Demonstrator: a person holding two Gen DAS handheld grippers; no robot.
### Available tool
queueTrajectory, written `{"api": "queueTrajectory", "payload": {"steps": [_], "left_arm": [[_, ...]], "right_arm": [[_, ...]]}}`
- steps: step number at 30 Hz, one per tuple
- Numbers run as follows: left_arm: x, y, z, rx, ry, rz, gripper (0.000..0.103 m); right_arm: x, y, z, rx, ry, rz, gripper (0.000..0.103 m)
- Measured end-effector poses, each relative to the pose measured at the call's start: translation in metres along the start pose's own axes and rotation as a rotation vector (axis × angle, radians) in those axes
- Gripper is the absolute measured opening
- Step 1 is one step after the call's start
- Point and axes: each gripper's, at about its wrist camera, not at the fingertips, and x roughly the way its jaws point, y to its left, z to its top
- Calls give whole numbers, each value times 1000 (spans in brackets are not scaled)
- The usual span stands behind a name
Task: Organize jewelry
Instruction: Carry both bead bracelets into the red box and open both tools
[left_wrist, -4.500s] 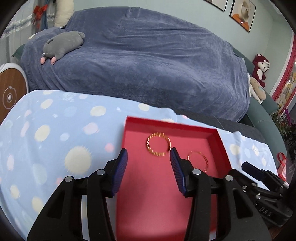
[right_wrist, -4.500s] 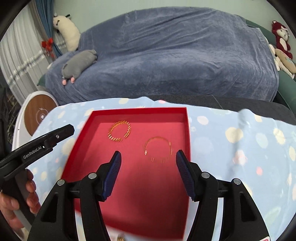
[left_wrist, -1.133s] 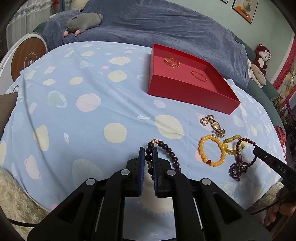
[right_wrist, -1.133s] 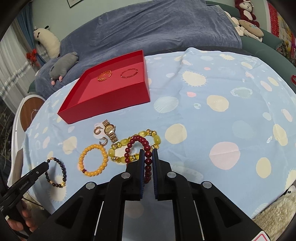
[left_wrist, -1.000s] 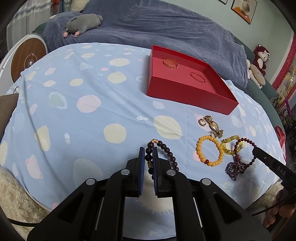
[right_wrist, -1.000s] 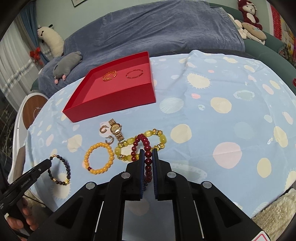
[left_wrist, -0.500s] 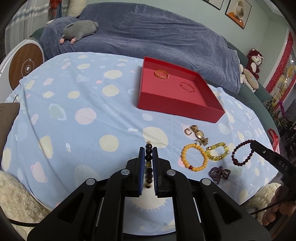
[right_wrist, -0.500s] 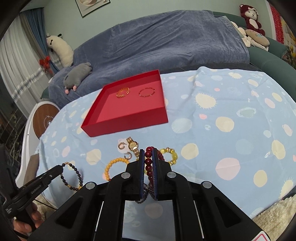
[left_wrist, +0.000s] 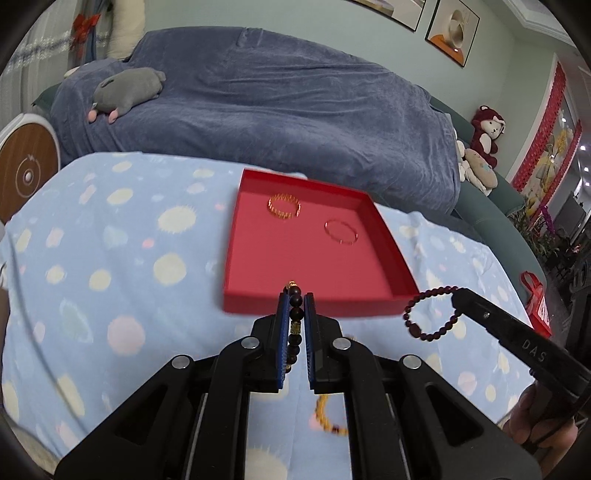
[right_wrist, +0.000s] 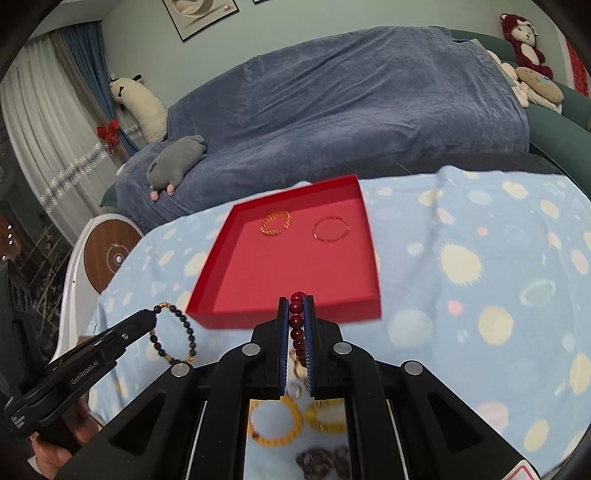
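My left gripper (left_wrist: 295, 301) is shut on a dark beaded bracelet (left_wrist: 294, 325) and holds it in the air just short of the red tray's (left_wrist: 236, 236) near wall. It also shows in the right wrist view (right_wrist: 173, 334). My right gripper (right_wrist: 296, 306) is shut on a dark red beaded bracelet (right_wrist: 297, 321), also above the tray's (right_wrist: 218, 251) near edge; it hangs as a ring in the left wrist view (left_wrist: 430, 312). Two gold bracelets (left_wrist: 283, 206) (left_wrist: 341, 231) lie in the tray.
A yellow beaded bracelet (right_wrist: 273, 422), a yellow-green one (right_wrist: 325, 417) and a dark purple piece (right_wrist: 325, 459) lie on the spotted blue cloth (right_wrist: 480, 295) under my right gripper. A blue-covered sofa (left_wrist: 277, 122) stands behind the table. A round stool (left_wrist: 26, 173) is at the left.
Both grippers have lifted their bracelets off the cloth and moved forward toward the red tray, which is now much closer. The other jewelry has dropped below the grippers.
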Motion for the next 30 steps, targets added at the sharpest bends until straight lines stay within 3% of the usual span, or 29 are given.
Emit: {"api": "queueTrajectory", "payload": {"steps": [6, 13, 28, 30], "left_arm": [[38, -3, 40, 20, -13, 16, 8], [86, 0, 74, 33, 2, 36, 8], [153, 8, 73, 52, 93, 94, 8], [153, 9, 72, 50, 82, 106, 8]], "right_arm": [[37, 12, 43, -34, -16, 20, 8], [82, 12, 67, -36, 4, 30, 8], [152, -15, 60, -37, 128, -48, 8], [150, -16, 59, -44, 114, -67, 14]]}}
